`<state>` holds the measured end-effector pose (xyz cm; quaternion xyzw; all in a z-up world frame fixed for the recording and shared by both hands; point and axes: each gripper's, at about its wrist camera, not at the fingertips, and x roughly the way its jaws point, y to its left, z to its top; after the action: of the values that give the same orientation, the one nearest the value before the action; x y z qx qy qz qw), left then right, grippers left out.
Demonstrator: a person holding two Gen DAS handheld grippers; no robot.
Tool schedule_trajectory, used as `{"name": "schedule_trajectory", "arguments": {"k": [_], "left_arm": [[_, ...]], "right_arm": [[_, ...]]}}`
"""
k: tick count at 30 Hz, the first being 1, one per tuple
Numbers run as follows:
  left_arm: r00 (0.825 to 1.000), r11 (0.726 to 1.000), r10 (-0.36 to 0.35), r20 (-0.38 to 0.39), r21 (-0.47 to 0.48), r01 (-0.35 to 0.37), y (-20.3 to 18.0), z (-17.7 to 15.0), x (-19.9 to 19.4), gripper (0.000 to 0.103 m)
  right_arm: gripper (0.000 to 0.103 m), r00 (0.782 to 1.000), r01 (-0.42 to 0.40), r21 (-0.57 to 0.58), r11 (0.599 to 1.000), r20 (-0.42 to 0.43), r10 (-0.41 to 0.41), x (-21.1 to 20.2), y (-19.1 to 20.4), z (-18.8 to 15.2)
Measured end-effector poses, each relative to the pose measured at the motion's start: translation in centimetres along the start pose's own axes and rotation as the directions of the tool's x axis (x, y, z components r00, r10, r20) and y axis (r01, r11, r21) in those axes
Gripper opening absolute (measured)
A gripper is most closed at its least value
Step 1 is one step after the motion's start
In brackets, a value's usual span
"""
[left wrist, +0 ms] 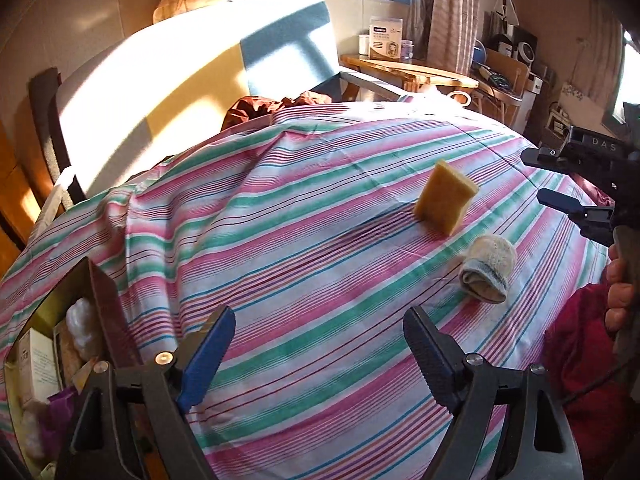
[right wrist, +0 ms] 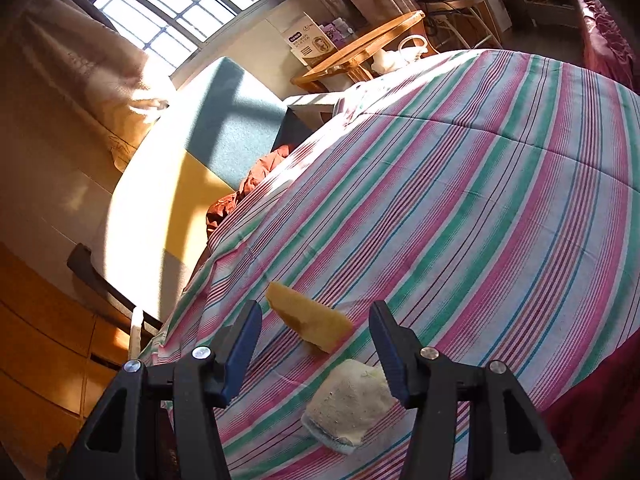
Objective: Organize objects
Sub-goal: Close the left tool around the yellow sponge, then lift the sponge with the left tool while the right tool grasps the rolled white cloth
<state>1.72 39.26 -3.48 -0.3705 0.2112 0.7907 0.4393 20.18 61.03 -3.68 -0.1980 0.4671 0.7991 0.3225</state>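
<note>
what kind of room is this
Most likely a bedroom in a home: a bed under a striped sheet, a padded headboard against the wall, a curtained window and a cluttered wooden side table.

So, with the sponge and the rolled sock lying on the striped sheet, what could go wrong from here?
1. The yellow sponge stands on its edge on the soft striped sheet; a nudge from a finger may tip it over.
2. The rolled sock lies close beside the sponge, so the open right hand-held gripper could catch both or push one away.
3. The box at the bed's edge already looks full; items dropped in by the open left hand-held gripper may spill out.
</note>
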Motion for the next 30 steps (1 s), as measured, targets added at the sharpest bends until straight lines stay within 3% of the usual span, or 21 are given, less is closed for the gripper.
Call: {"name": "schedule_trajectory", "arguments": {"k": [5,11,16,22,24,26,30], "left_arm": [[0.992,0.993,-0.117,-0.048,-0.029,0.116,-2.7,3.5,3.6,0.09],[0.989,0.985,-0.148,-0.01,0.086,0.148,-7.1,7.5,6.8,0.102],[0.988,0.96,-0.149,-0.032,0.237,0.152,-10.3,9.3,10.1,0.103],[0.984,0.95,-0.164,-0.071,0.258,0.177,-11.1,10.8,14.0,0.102],[0.98,0.95,-0.181,-0.088,0.243,0.197,-10.9,10.7,14.9,0.083],[0.966,0.947,-0.241,-0.092,0.195,0.255,-10.3,10.4,14.4,0.062],[0.968,0.954,-0.249,-0.027,0.168,0.25,-9.2,9.1,11.2,0.056]], "right_arm": [[0.057,0.999,-0.05,0.043,0.998,0.018,0.049,-0.4,-0.7,0.3],[0.064,0.992,-0.123,0.116,0.986,0.042,0.119,-0.9,-2.0,0.5],[0.064,0.987,-0.161,0.136,0.978,0.036,0.158,-0.7,-2.3,0.6],[0.064,0.985,-0.174,0.141,0.975,0.025,0.173,-0.5,-2.3,0.5],[0.064,0.985,-0.17,0.138,0.976,0.022,0.169,-0.4,-2.3,0.5],[0.064,0.986,-0.166,0.138,0.976,0.023,0.165,-0.4,-2.3,0.5],[0.064,0.991,-0.132,0.116,0.984,-0.014,0.135,0.2,-1.8,0.4]]}}
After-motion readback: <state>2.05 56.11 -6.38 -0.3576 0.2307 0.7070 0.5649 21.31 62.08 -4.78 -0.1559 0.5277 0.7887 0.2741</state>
